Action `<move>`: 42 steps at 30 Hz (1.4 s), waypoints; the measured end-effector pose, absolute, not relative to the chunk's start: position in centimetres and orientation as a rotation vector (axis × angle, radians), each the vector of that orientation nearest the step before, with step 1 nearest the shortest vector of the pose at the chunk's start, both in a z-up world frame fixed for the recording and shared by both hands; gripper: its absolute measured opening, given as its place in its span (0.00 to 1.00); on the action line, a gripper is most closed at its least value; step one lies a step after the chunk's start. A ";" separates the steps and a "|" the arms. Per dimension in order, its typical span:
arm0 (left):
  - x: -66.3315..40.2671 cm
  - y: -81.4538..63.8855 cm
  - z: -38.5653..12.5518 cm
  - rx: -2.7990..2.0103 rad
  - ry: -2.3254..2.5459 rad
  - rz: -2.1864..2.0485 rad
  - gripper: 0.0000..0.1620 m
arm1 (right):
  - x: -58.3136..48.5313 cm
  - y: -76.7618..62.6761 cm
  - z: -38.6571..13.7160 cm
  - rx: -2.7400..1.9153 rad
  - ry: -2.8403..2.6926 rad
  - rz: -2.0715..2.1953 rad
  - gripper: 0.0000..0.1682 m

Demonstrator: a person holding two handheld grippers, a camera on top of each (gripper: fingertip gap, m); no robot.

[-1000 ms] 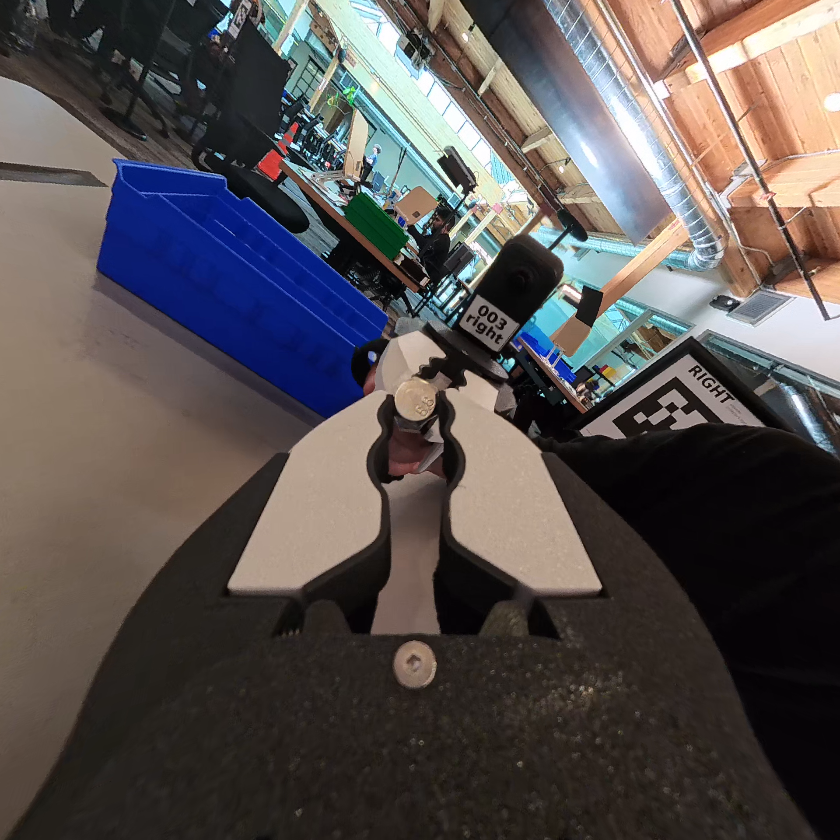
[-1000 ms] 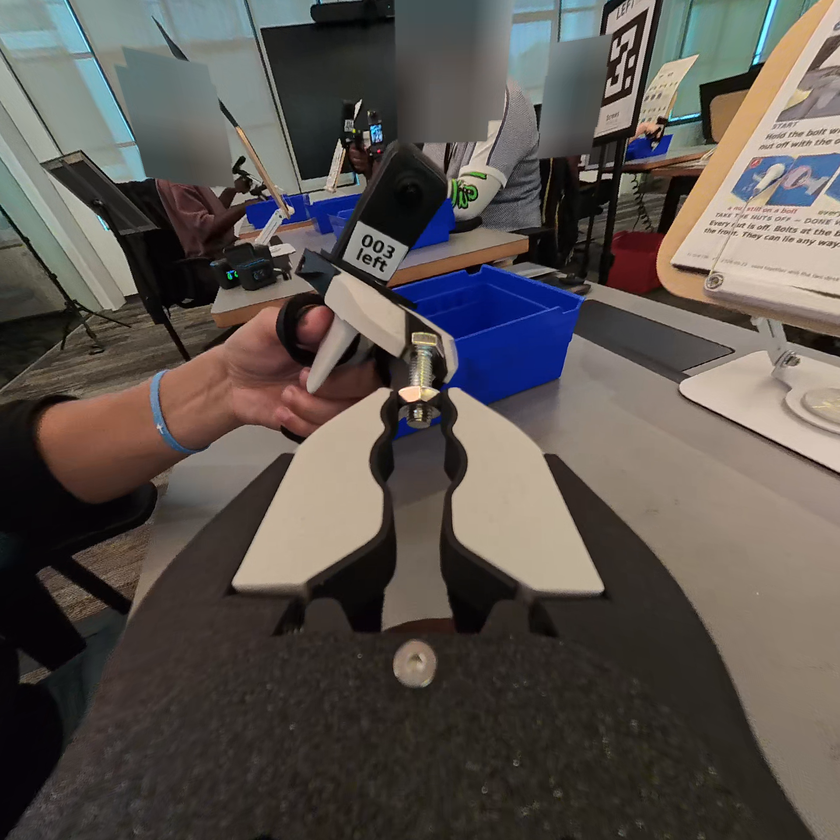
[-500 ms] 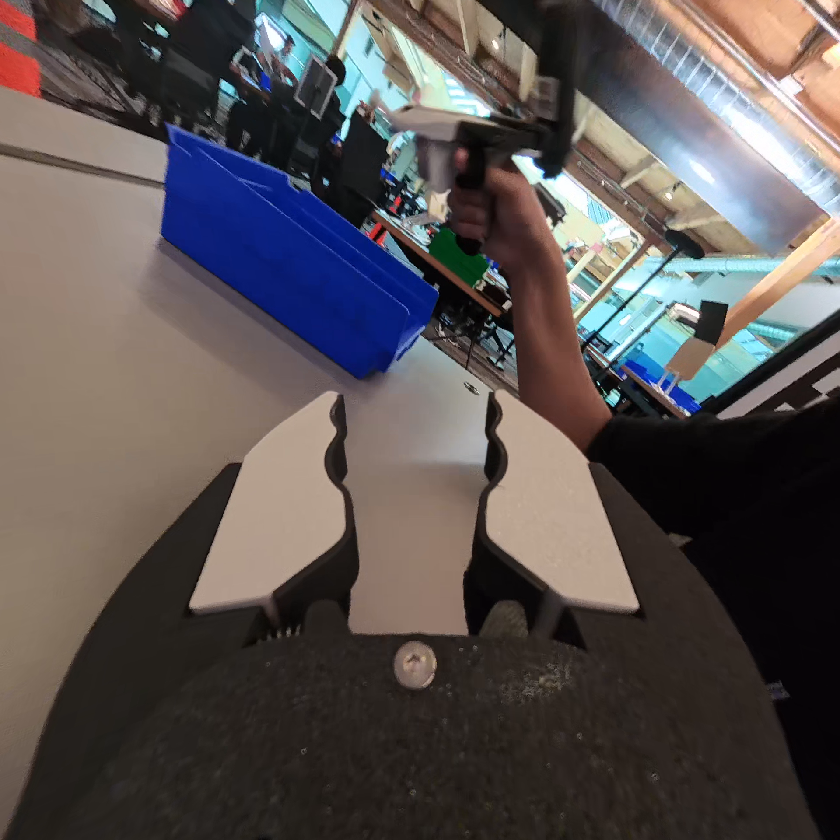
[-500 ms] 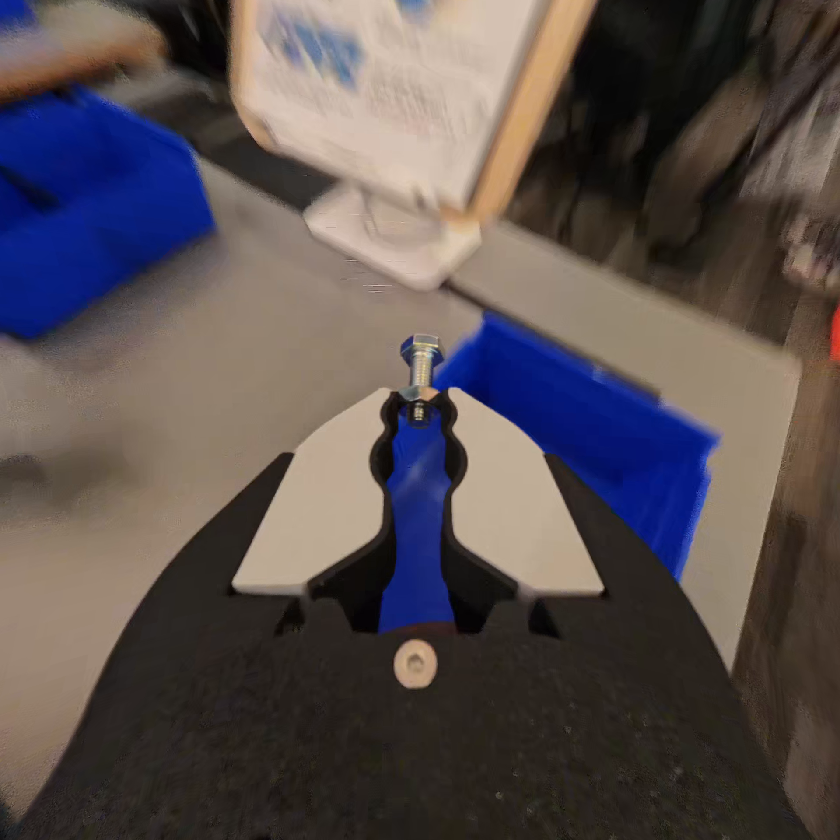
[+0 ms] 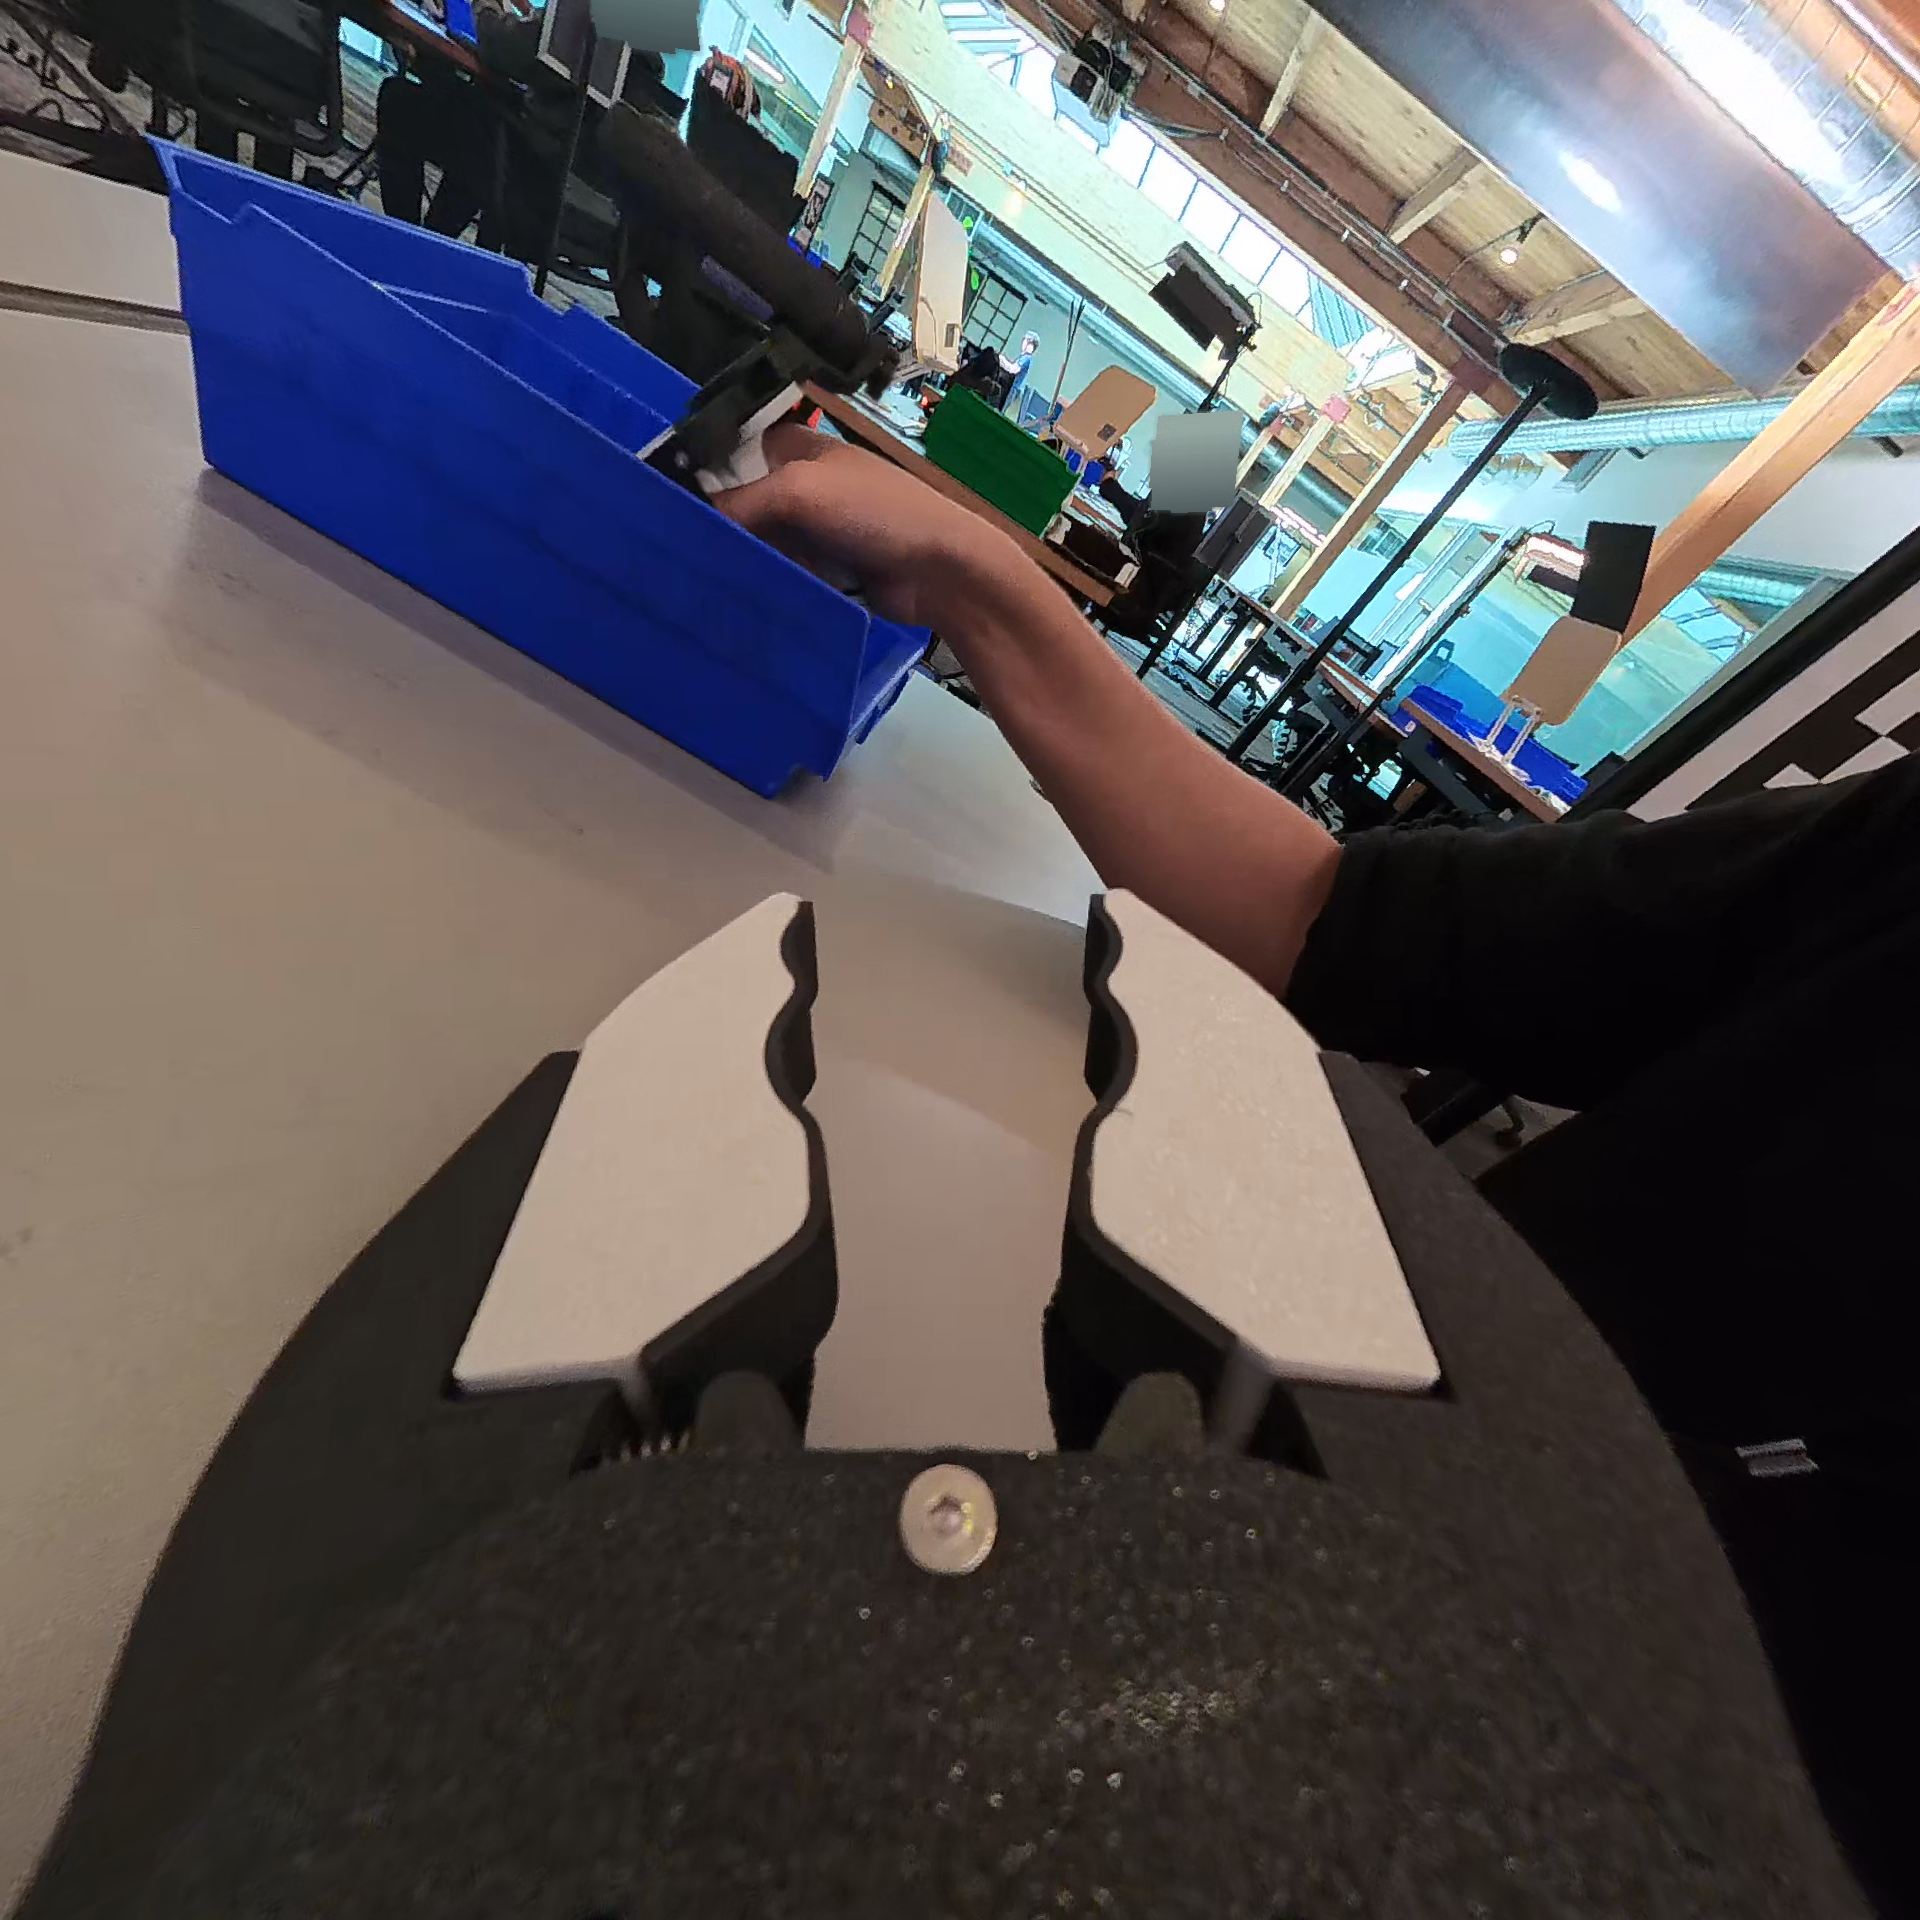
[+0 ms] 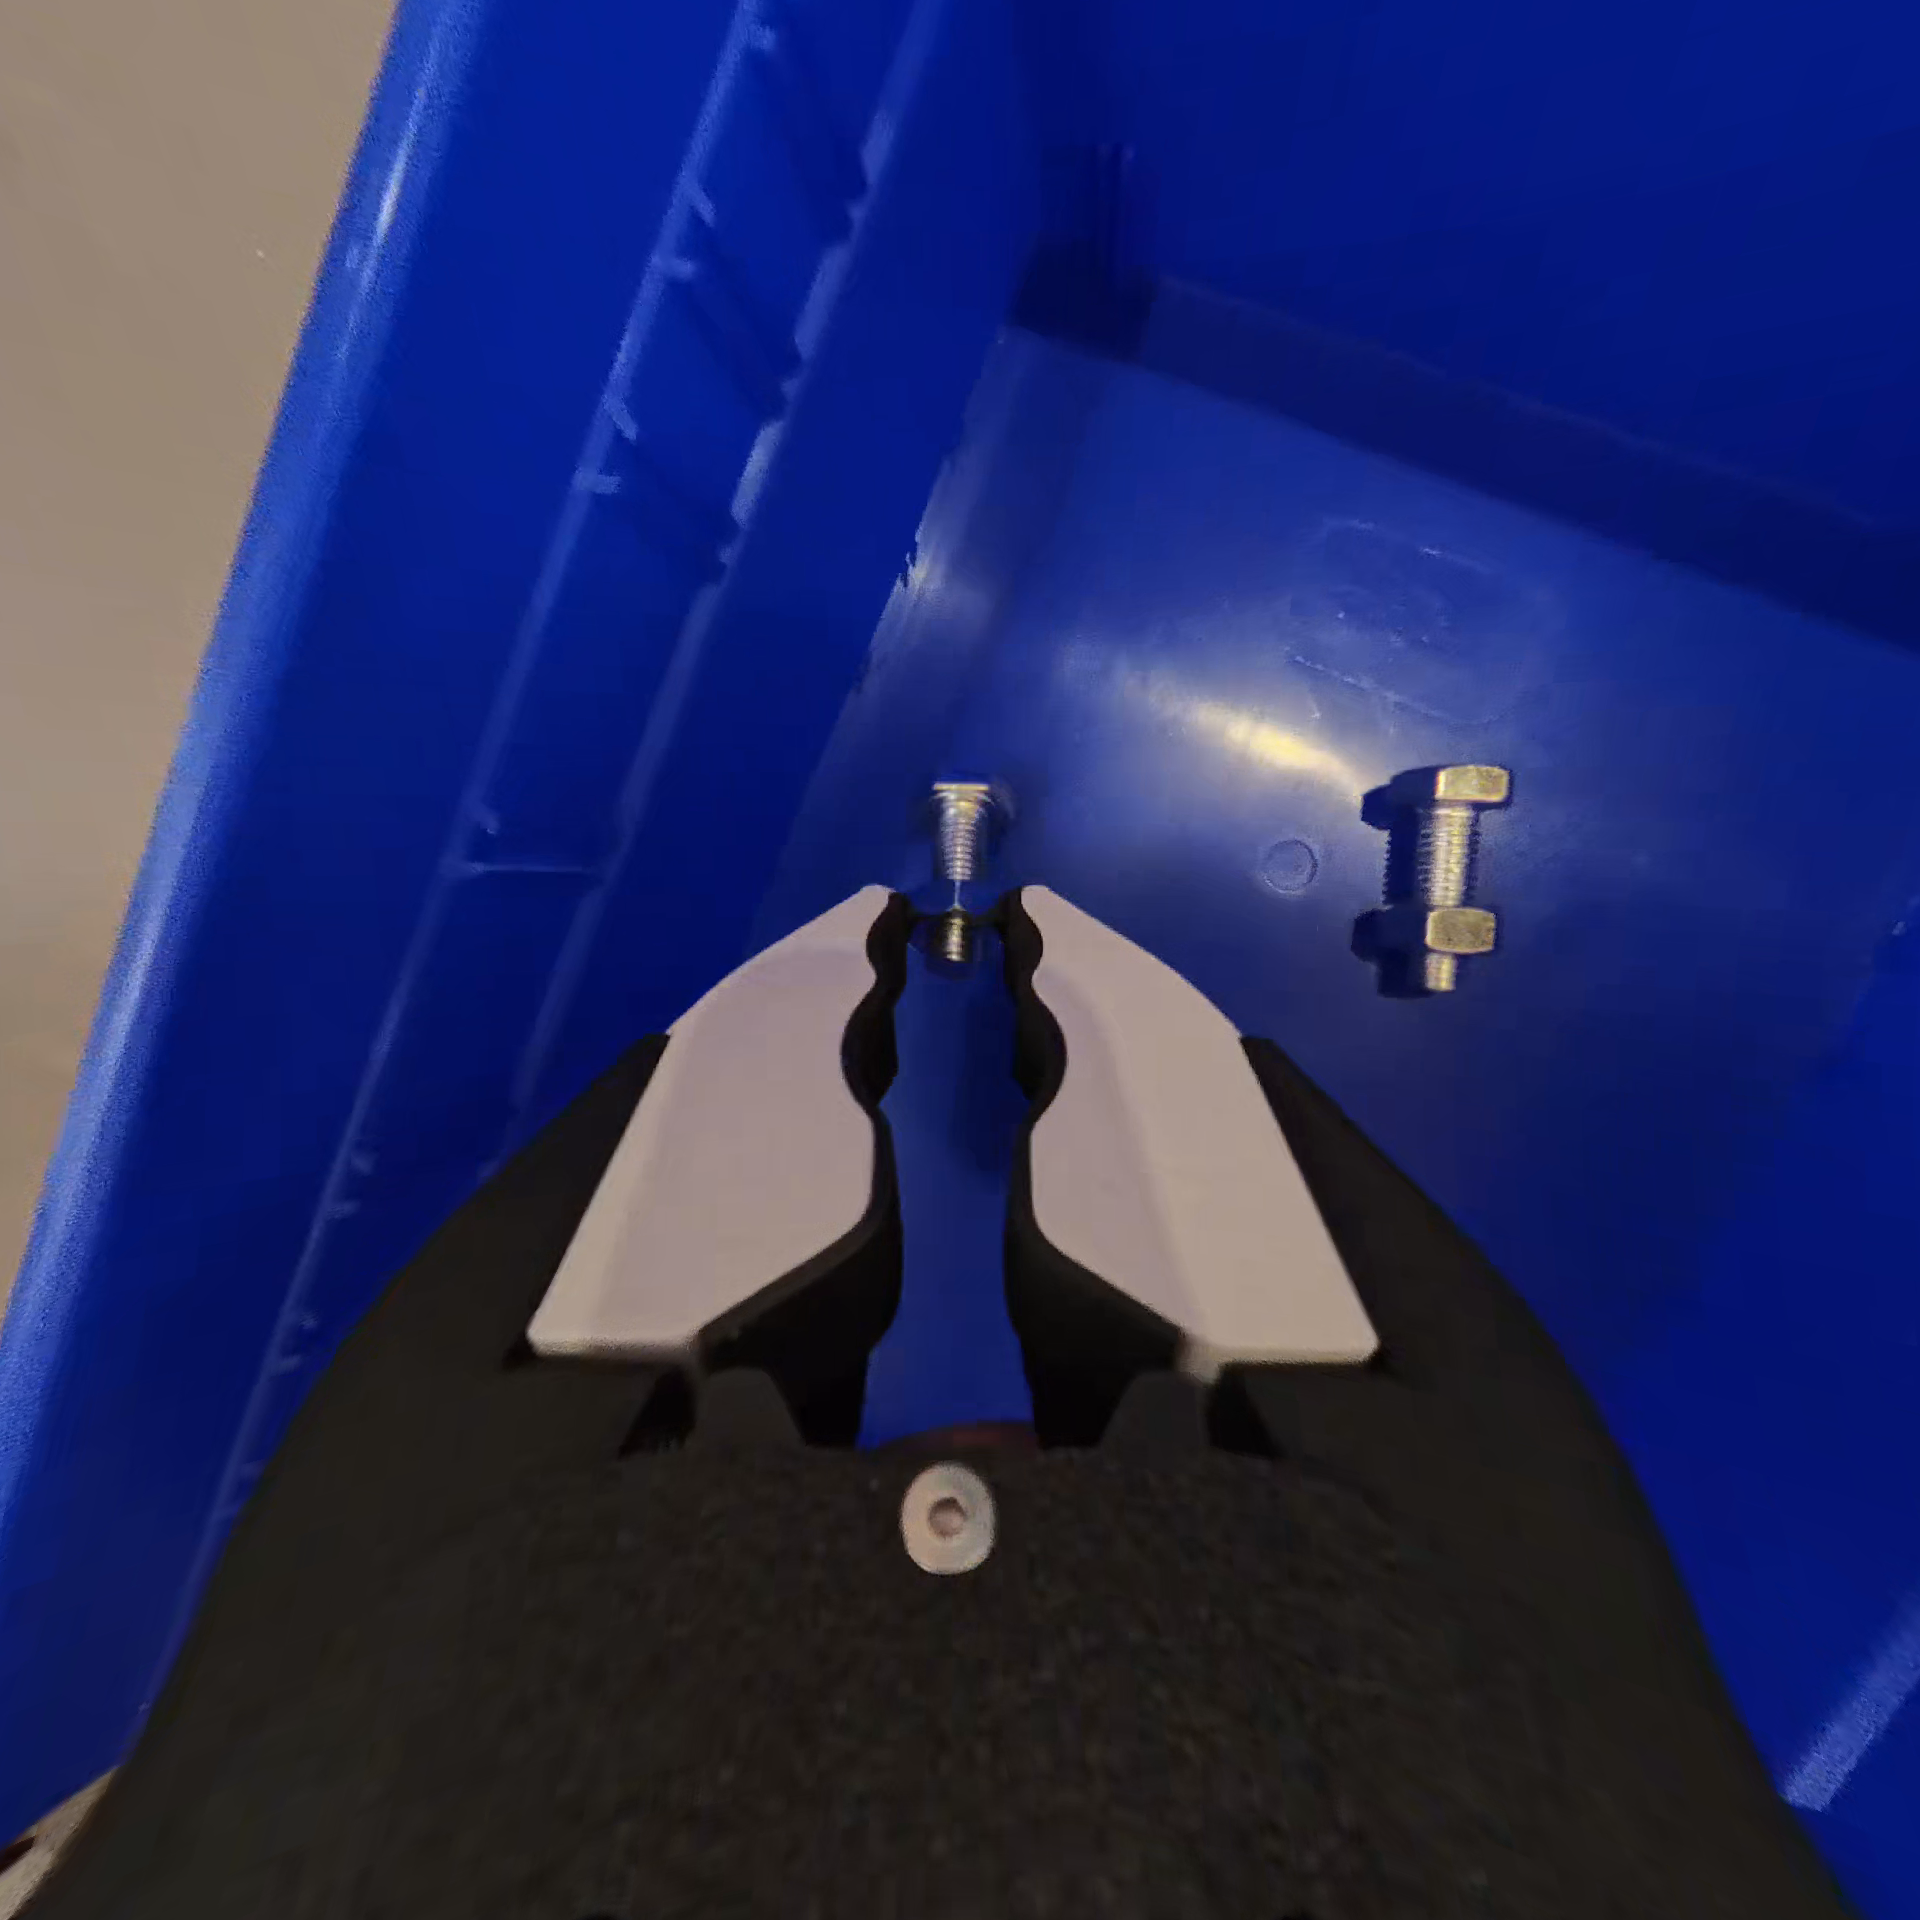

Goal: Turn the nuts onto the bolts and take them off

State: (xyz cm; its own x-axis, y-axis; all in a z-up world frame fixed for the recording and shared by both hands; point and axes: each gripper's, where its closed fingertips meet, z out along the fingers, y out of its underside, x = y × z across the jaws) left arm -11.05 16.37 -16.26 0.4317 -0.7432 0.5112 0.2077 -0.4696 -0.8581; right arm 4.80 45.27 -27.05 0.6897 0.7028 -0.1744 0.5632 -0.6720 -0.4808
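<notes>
Blue bin (image 6: 644, 582): on grey table (image 5: 312, 935).
Right gripper (image 6: 956, 914): tipped into bin, jaws closed on nut of bolt (image 6: 961, 831), head toward floor.
Left gripper (image 5: 948, 935): low over table, jaws wide, empty.
Second nutted bolt (image 6: 1439, 878): loose on bin floor.
Steel, rigid, smooth, probably light; grip hex flats.

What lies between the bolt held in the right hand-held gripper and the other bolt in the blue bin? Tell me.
Nothing: in the right wrist view only bare blue bin floor separates the held bolt, clamped in the right hand-held gripper, from the lying bolt.
</notes>
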 end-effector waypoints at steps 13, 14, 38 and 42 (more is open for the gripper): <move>-11.3 16.6 -17.4 -1.772 0.523 -1.102 0.30 | 5.8 45.3 -28.2 -2.582 -0.947 0.410 0.15; -11.2 16.6 -17.4 -1.773 0.524 -1.099 0.30 | 6.1 45.5 -28.0 -2.577 -0.943 0.389 0.19; -17.0 19.5 -19.3 -1.924 0.352 -0.540 0.29 | -9.2 17.8 -18.0 -1.419 -1.268 0.865 0.25; -16.2 19.1 -18.7 -1.928 0.419 -0.560 0.27 | -8.9 18.2 -19.2 -1.409 -1.316 0.747 0.23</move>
State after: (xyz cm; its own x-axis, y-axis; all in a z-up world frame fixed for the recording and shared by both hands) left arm -16.16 19.12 -18.71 0.8300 -0.5230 0.1940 -0.0385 -0.4006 -0.9154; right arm -8.93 18.17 -19.21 0.2095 0.9580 0.1957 0.3229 0.1211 -0.9386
